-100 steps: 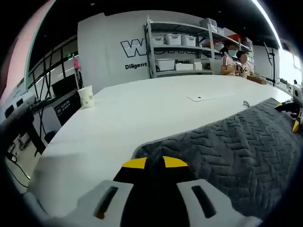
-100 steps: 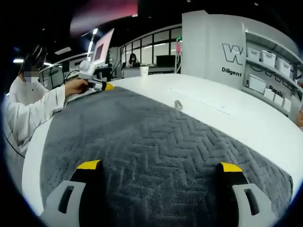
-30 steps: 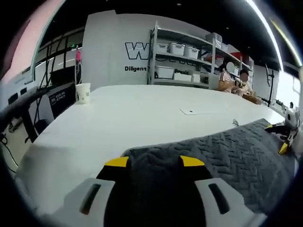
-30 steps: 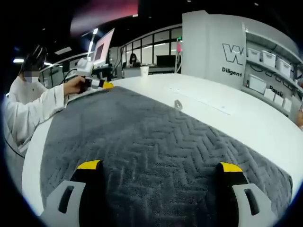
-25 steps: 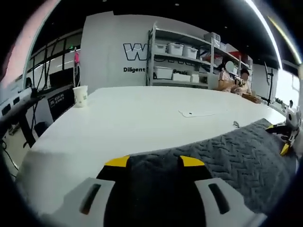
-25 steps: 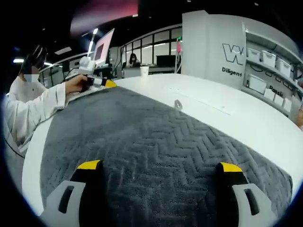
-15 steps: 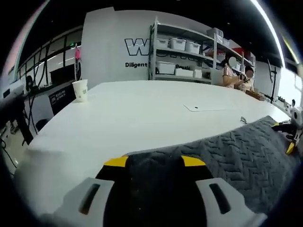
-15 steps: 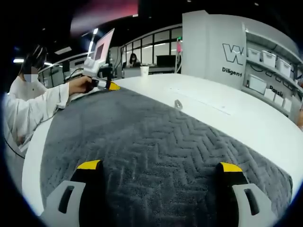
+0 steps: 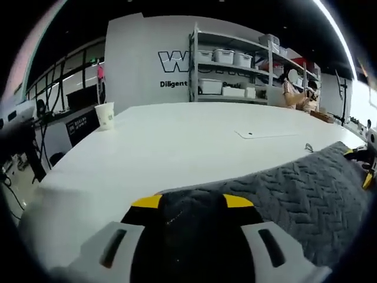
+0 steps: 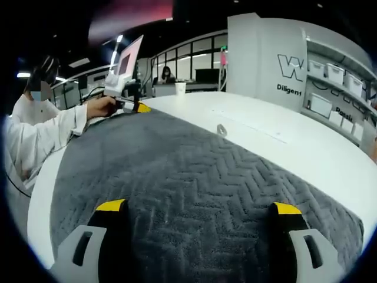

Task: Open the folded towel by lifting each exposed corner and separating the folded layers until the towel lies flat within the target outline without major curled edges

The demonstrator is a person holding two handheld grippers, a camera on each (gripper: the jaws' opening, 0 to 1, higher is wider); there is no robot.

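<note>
Right now your left tongs (image 9: 192, 201) pinch a corner of the grey towel (image 9: 283, 200), the dark cloth bunched between the two yellow-tipped jaws at the bottom of the left gripper view. Your right tongs (image 10: 198, 207) stand spread wide, one jaw on each side of the view, with the towel (image 10: 194, 177) lying between and under them; whether the jaws touch the cloth cannot be told. From there the towel runs out flat across the white counter (image 9: 177, 135), its herringbone weave plain to see, its far edge straight against the bare counter top. In the right gripper view your left hand (image 10: 101, 106) holds the left tongs (image 10: 139, 108) at the towel's far corner, and your white sleeve (image 10: 35, 141) reaches along the counter edge. In the left gripper view the right tongs (image 9: 364, 165) sit at the towel's far right end. Beyond the towel a small metal clip (image 10: 221, 130) and a thin white sheet (image 9: 262, 133) lie on the counter, and a paper cup (image 9: 105, 115) stands near its far left edge. Shelves (image 9: 230, 65) with white bins stand behind.
</note>
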